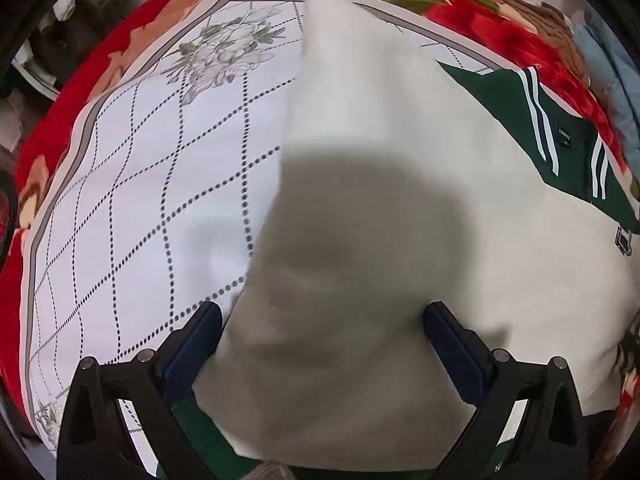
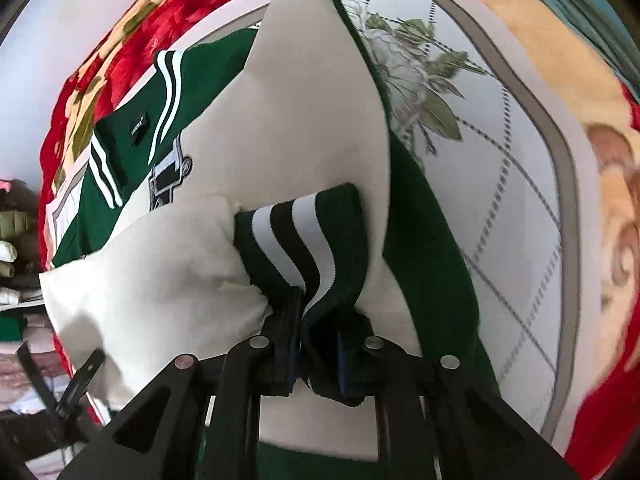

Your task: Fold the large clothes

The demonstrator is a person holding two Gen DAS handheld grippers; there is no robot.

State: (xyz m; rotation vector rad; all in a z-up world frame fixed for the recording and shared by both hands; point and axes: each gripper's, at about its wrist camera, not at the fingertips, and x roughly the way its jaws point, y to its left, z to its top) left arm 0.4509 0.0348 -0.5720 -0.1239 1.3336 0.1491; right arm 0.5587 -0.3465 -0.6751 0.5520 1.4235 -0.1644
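A green and cream varsity jacket [image 1: 520,208] lies on a white flower-print sheet [image 1: 140,184]. In the left wrist view my left gripper [image 1: 322,314] is open, its blue-padded fingers [image 1: 196,340] spread wide on either side of a raised, blurred cream sleeve [image 1: 340,260]. In the right wrist view my right gripper [image 2: 316,316] is shut on the striped green cuff [image 2: 304,240] of the other cream sleeve [image 2: 160,280] and holds it over the jacket body [image 2: 312,112]. The green collar with white stripes [image 2: 132,120] lies at the far left.
The sheet [image 2: 500,200] lies over a red floral blanket [image 1: 500,36] that covers the bed. Piled clothes [image 2: 16,240] show past the bed's left edge. The left gripper's black frame [image 2: 76,388] shows at the lower left of the right wrist view.
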